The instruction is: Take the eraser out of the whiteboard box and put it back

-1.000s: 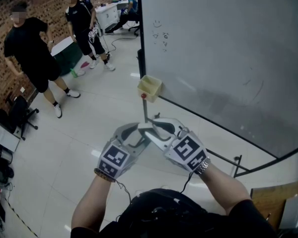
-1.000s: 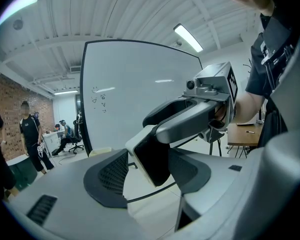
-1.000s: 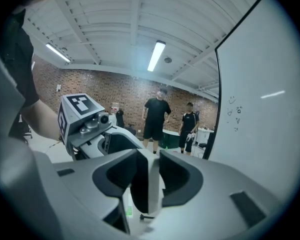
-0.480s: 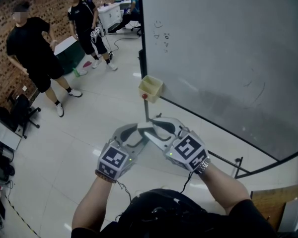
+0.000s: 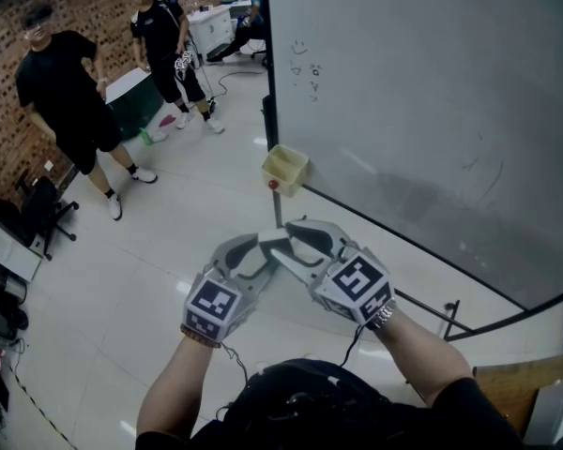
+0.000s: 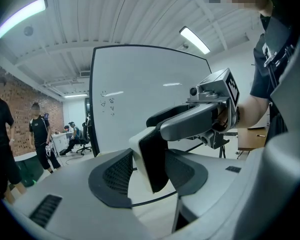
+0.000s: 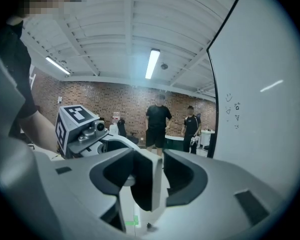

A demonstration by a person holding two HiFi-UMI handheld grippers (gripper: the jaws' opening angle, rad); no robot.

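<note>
Pale floor tiles and a brick wall lie behind, with a whiteboard (image 5: 432, 111) standing at the right. The eraser shows in no view. I judge that it lies inside the whiteboard box (image 5: 284, 168), a yellowish open tray fixed at the board's lower left corner; the inside of the box cannot be made out, so the eraser's long axis cannot be told. A small red thing (image 5: 273, 184) sits just under the box.

Both grippers are well apart from the box, almost straight below it in the head view, and neither is plainly the nearer. The left gripper (image 5: 268, 249) and the right gripper (image 5: 287, 241) are hooked into each other, each with one finger of the other between its jaws. The left gripper's jaws stand apart and have just been closing a little; they hold nothing of the task. The right gripper's jaws are spread wide and have just been opening, with a gap beside the left's finger, so nothing is grasped there either.

The coming move likely asks them to unhook and one of them to travel forward to the box. A person in black (image 5: 64, 92) stands far left of the box, by the wall.
</note>
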